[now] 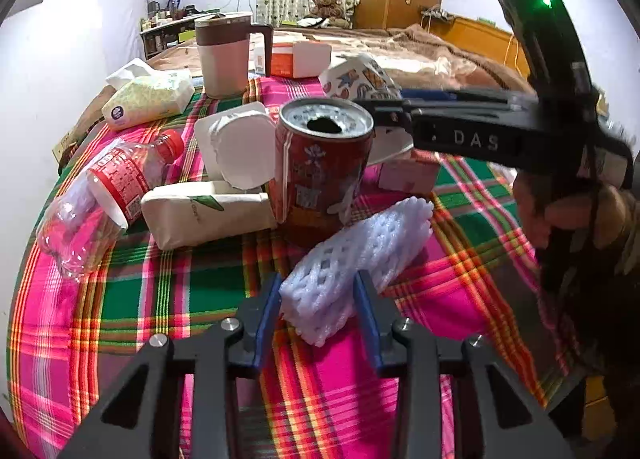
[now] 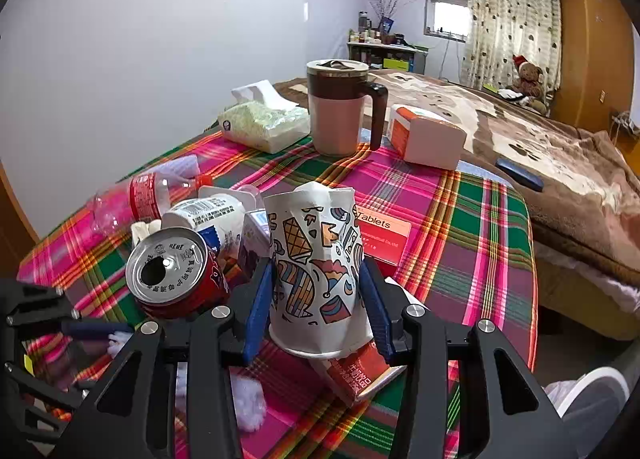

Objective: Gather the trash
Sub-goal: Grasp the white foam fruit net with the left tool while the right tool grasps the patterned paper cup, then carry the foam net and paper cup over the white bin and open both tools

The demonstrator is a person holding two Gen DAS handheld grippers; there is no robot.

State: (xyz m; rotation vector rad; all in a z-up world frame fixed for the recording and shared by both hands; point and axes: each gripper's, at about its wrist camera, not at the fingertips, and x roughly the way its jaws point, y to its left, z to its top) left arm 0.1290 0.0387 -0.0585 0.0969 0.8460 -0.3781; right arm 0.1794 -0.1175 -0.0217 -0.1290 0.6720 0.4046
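Between my left gripper's (image 1: 316,315) narrowed pads sits the white foam fruit net (image 1: 352,259), long axis toward one o'clock. My right gripper (image 2: 318,301) clamps the crumpled paper cup (image 2: 316,259) upright, can (image 2: 176,271) at nine o'clock.

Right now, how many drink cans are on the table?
1. The red can stands open-topped mid-table, between the white foam net and the lying plastic bottle, left of the crushed paper cup. Clutter may hide others.
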